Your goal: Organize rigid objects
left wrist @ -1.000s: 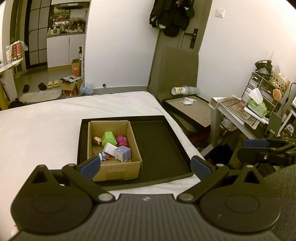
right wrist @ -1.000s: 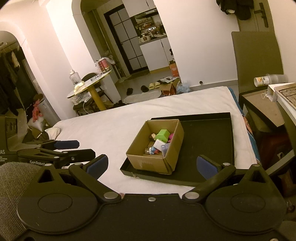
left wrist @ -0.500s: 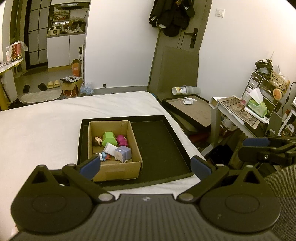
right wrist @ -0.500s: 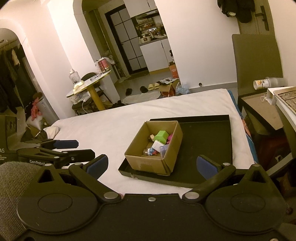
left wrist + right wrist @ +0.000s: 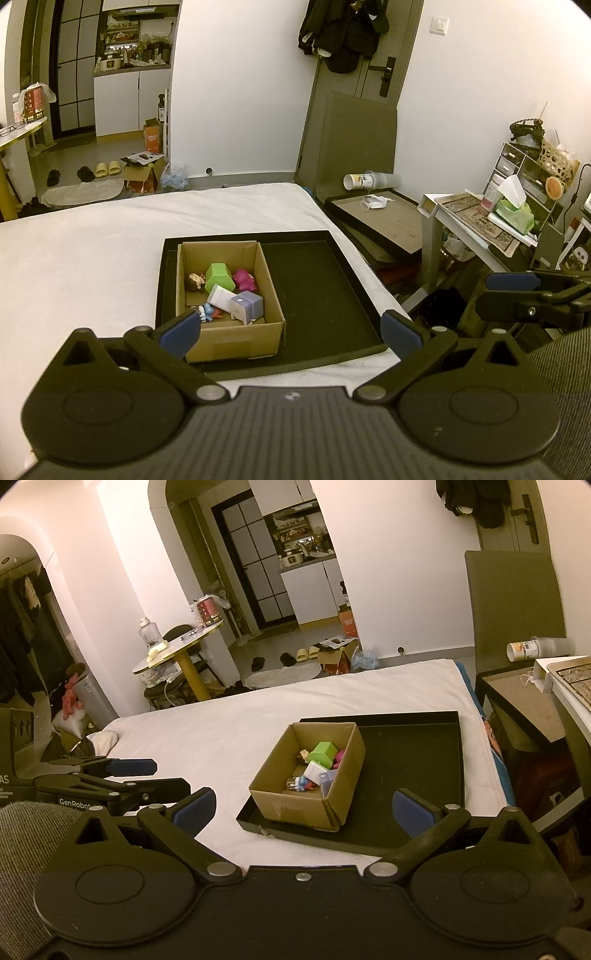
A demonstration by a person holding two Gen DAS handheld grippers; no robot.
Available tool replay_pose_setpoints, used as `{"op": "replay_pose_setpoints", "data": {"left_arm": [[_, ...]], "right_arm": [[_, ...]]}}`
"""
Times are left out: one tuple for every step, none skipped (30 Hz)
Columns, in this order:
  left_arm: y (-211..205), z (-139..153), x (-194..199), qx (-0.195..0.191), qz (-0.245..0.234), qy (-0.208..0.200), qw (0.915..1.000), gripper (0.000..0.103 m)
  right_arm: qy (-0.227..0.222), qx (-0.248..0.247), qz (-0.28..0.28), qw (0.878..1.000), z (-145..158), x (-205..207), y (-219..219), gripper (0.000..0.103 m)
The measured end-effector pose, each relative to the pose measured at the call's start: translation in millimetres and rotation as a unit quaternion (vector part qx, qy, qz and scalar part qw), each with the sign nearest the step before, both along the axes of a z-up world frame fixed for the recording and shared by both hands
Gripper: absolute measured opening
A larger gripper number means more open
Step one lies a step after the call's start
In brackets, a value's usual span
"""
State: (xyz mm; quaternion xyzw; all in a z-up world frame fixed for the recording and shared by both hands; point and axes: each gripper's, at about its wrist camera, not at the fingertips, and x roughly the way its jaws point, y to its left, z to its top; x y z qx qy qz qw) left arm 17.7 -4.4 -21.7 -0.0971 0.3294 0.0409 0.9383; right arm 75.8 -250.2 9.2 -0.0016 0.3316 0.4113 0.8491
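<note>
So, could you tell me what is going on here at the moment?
A person holds two handheld grippers over a bed, facing a cardboard box that sits in the left part of a black tray. The box holds small toys, among them a green block and a pink figure. The left gripper and right gripper are both open and empty, held short of the tray. Nothing is being gripped; the rest of the tray is bare.

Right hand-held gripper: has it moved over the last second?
Yes. The right hand-held gripper has shifted: the cardboard box and black tray sit lower in its view.
</note>
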Motion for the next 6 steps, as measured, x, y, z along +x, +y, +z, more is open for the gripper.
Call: {"op": "replay_pose_setpoints", "data": {"left_arm": [[-0.1, 0.0, 0.1, 0.001, 0.000, -0.001, 1.0000, 0.103], [0.0, -0.1, 0.1, 0.002, 0.001, -0.001, 1.0000, 0.103], [-0.6, 0.1, 0.4, 0.003, 0.002, -0.002, 1.0000, 0.103], [-0.4, 0.0, 0.3, 0.003, 0.002, -0.002, 1.0000, 0.103], [-1.1, -0.1, 0.8, 0.003, 0.003, -0.002, 1.0000, 0.103], [-1.0, 0.0, 1.1, 0.003, 0.003, -0.002, 1.0000, 0.103]], "right_arm": [[0.000, 0.000, 0.000, 1.000, -0.2, -0.1, 0.0, 0.103], [0.000, 0.000, 0.000, 1.000, 0.2, 0.1, 0.1, 0.103], [0.000, 0.000, 0.000, 1.000, -0.3, -0.2, 0.1, 0.103], [0.000, 0.000, 0.000, 1.000, -0.5, -0.3, 0.1, 0.103], [0.000, 0.000, 0.000, 1.000, -0.2, 0.1, 0.1, 0.103], [0.001, 0.001, 0.000, 1.000, -0.2, 0.0, 0.2, 0.103]]}}
